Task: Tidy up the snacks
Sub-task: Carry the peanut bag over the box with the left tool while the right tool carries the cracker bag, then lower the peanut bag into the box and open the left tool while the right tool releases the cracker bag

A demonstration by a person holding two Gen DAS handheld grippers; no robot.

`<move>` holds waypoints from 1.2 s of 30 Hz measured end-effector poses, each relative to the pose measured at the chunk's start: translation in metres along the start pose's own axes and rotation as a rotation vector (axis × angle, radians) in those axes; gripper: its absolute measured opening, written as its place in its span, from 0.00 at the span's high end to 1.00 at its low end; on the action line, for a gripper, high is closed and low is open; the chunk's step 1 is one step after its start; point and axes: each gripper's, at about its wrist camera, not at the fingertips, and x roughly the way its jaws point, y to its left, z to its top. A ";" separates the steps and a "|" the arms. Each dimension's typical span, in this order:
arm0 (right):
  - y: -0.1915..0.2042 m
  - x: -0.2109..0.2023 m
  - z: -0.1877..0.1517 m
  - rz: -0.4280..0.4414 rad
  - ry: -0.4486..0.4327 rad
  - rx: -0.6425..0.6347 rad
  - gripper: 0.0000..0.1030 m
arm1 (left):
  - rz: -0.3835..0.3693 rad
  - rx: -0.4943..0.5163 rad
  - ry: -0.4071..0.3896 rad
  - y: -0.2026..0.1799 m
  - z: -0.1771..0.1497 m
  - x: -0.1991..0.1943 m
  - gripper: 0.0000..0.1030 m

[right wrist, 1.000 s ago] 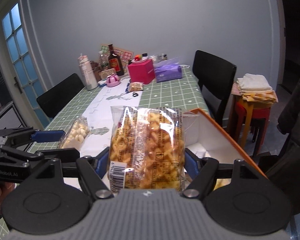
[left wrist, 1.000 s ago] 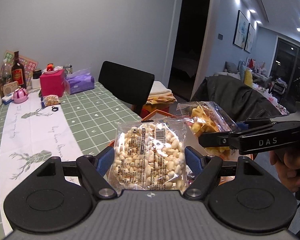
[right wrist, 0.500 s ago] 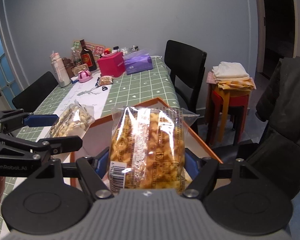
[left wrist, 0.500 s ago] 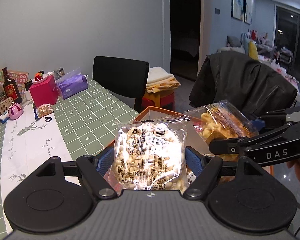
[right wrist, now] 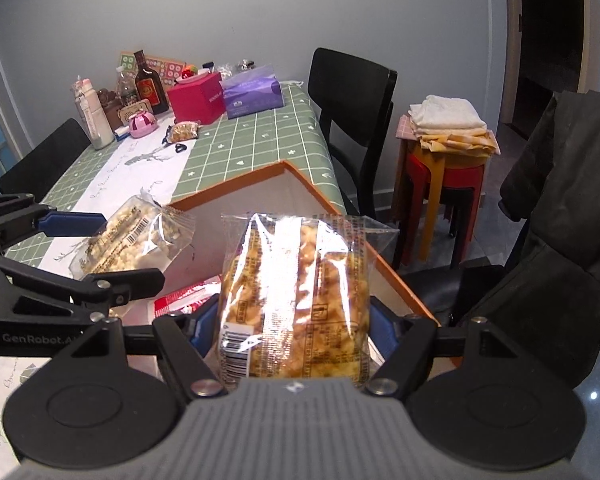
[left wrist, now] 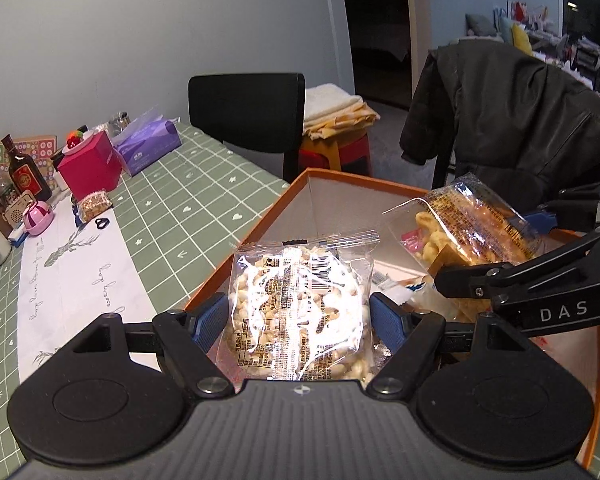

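Over the orange-rimmed cardboard box w/ pale inner walls (left wrist: pixel 260 222) at the near end of the green grid-pattern worktop (left wrist: pixel 188 200), both grippers hang side by side, each w/ a snack pack. Left gripper (left wrist: pixel 298 322) has its blue-padded fingers (left wrist: pixel 210 320) pressed on both sides of a clear plastic bag of small pale puffed pieces (left wrist: pixel 300 304), bag upright, barcode near its top, above the box's near-left part. Right gripper (right wrist: pixel 294 328) has its fingers narrowed on a clear plastic bag of golden-yellow twisted crackers (right wrist: pixel 296 296), held upright, barcode at lower left, over the box interior approx. centre-right. Seen from the left cam, the cracker bag sits to the right of the pale bag, tilted, not touching it. Box bottom holds other wrappers, incl. a red-and-white packet (right wrist: pixel 186 298); details too hidden to tell. Far end of worktop: magenta cube-shaped box (right wrist: pixel 198 98), purple tissue pack (right wrist: pixel 252 92) just beside it, dark glass bottle w/ red label (right wrist: pixel 148 84), pink round gadget (right wrist: pixel 142 124), small clear snack bag (right wrist: pixel 185 130). White runner w/ deer print (left wrist: pixel 72 264) lies along the worktop. Black chair (right wrist: pixel 352 96) stands at the right side, w/ a red-and-yellow stool stack carrying folded cloths (right wrist: pixel 448 148) beyond it.
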 end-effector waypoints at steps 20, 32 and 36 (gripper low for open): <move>0.006 0.046 0.012 -0.051 0.070 -0.029 0.30 | 0.022 0.017 0.103 0.006 0.003 0.034 0.17; 0.013 0.051 0.014 -0.086 0.091 -0.069 0.29 | 0.042 0.021 0.132 0.003 0.003 0.038 0.19; 0.020 0.055 0.012 -0.108 0.125 -0.099 0.27 | 0.062 0.064 0.166 -0.004 0.002 0.039 0.19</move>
